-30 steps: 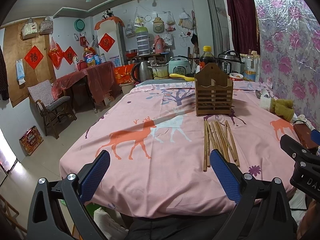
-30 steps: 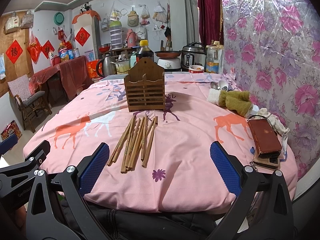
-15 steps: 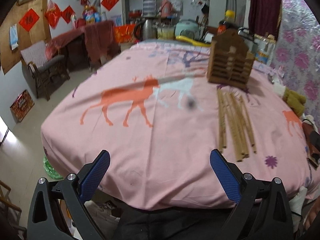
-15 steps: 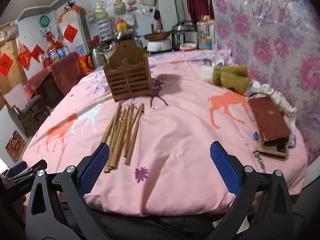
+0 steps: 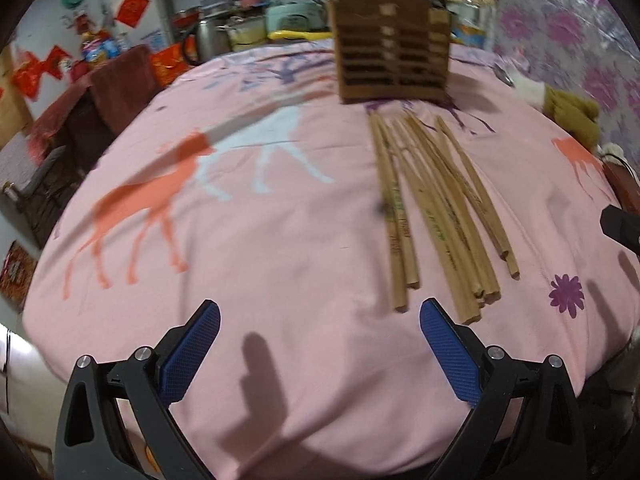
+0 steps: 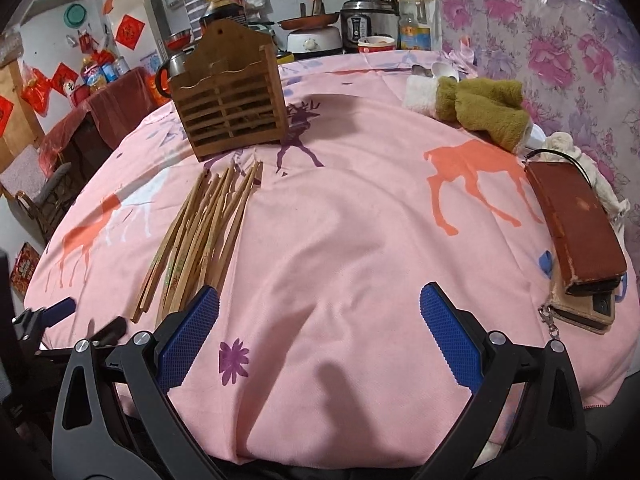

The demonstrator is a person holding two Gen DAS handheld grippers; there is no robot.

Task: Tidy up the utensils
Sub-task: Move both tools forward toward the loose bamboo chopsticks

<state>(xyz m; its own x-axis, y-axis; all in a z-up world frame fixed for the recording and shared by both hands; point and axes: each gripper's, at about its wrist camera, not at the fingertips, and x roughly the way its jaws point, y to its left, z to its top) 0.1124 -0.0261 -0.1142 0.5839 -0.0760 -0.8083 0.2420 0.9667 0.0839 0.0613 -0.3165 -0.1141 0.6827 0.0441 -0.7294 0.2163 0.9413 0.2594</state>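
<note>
Chopsticks (image 5: 434, 216) lie loose on the pink-clothed bench (image 5: 280, 240), just before the slatted wooden holder (image 6: 232, 104). Both the left claw (image 5: 320, 344) and right claw (image 6: 320, 332) gape wide, empty, approaching. Next: close on one stick. Red wallet (image 6: 572, 224) and plush toy (image 6: 480, 108) sit well aside, nothing blocking

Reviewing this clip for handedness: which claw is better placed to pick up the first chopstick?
Probably the left claw: it is open and the chopsticks end just ahead of its right finger. The right claw, also open, faces mostly bare cloth.
</note>
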